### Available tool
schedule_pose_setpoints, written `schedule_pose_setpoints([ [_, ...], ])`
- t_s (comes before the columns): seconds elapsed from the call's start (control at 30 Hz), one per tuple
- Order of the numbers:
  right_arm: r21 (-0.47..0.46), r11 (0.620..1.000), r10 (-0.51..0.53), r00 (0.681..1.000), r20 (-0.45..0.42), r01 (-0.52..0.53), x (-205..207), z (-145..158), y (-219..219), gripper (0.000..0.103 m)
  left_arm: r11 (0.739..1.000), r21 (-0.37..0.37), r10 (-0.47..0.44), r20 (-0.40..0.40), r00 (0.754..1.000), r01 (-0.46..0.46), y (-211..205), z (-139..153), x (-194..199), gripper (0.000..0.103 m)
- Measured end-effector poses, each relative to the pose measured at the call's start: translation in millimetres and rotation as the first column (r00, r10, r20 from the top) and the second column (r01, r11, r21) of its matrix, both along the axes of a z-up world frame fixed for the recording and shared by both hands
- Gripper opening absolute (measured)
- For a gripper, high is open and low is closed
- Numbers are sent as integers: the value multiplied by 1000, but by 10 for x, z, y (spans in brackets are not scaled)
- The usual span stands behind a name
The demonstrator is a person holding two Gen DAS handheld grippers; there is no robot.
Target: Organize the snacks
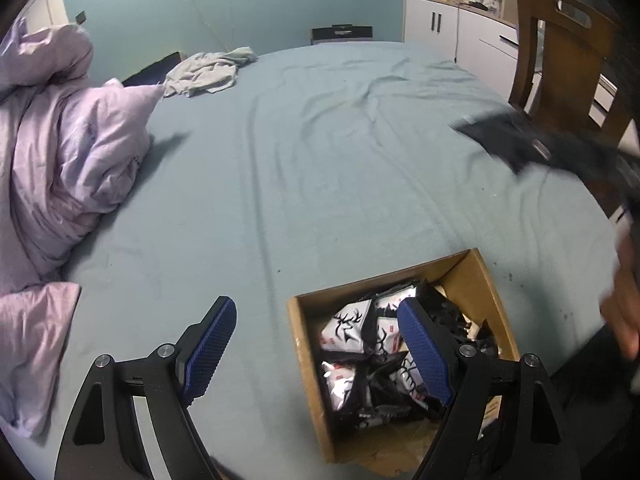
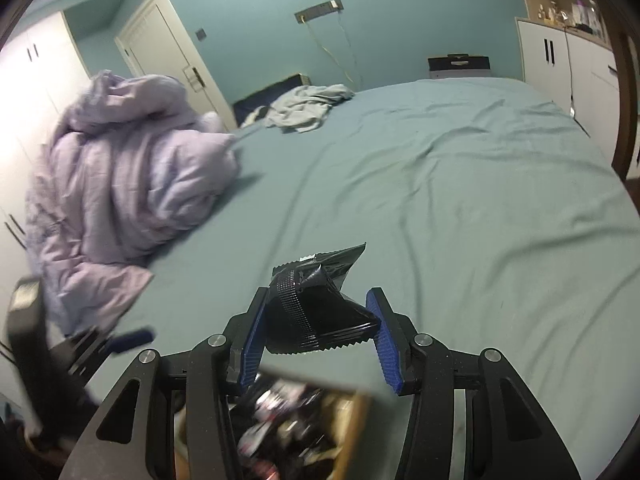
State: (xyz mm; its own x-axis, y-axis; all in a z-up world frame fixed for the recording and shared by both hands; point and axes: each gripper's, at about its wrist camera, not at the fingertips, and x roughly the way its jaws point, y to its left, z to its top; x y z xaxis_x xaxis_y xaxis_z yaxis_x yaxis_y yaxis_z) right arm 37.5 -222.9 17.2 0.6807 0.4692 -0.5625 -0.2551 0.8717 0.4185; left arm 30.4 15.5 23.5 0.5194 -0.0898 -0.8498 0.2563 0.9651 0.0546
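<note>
A brown cardboard box (image 1: 308,364) sits on the teal bed sheet (image 1: 320,160) near the front edge, filled with several black and white snack packets (image 1: 346,330). My left gripper (image 1: 316,344) is open and empty, its right finger over the box, its left finger over the sheet. My right gripper (image 2: 316,332) is shut on a black snack packet (image 2: 316,304), held above the sheet just beyond the box (image 2: 352,432). In the left wrist view the right gripper shows as a dark blur (image 1: 532,148) at the right.
A crumpled lilac duvet (image 1: 60,168) lies on the bed's left side. A grey garment (image 1: 208,70) lies at the far end. A wooden chair (image 1: 560,60) and white cabinets (image 1: 448,24) stand to the right.
</note>
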Motion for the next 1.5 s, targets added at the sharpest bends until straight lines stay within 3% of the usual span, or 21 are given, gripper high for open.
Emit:
schedule_pose_setpoints([
  [0.07, 19, 1000, 23, 1000, -9, -23, -208, -76, 33, 47, 1000, -17, 25, -7, 1000, -25, 73, 5, 18, 84],
  [0.2, -29, 998, 58, 997, -51, -60, -445, -241, 122, 47, 996, -5, 84, -1, 996, -84, 220, -5, 51, 84],
  [0.4, -199, 969, 130, 988, -84, -144, -469, -338, 411, 49, 991, -6, 130, -24, 991, -130, 371, -53, 48, 84],
  [0.5, -253, 961, 100, 993, -65, -114, -428, -285, 509, 50, 993, -3, 120, -37, 992, -120, 372, -80, 49, 84],
  [0.6, -255, 965, 59, 997, -43, -68, -412, -191, 464, 67, 994, -6, 105, -45, 994, -105, 340, -92, 27, 84],
  [0.73, -260, 966, -18, 1000, -18, 13, -489, -33, 254, 72, 997, 26, 80, -30, 996, -79, 266, -94, 1, 84],
  [0.97, -302, 953, -24, 996, -89, -4, -579, -1, -96, 73, 996, 88, 15, 10, 1000, -16, 89, -60, -60, 89],
  [1.1, -231, 973, -29, 980, -195, -18, -537, -80, -123, 73, 994, 111, -6, 19, 1000, 4, 6, -54, -83, 100],
  [1.27, -253, 966, -91, 988, -126, 56, -457, 37, -117, 73, 989, 148, -14, 19, 1000, 12, -48, -90, -57, 103],
  [1.5, -353, 935, -79, 992, -93, 42, -506, 46, 85, 73, 986, 165, -8, 17, 1000, 5, -46, -107, -47, 103],
])
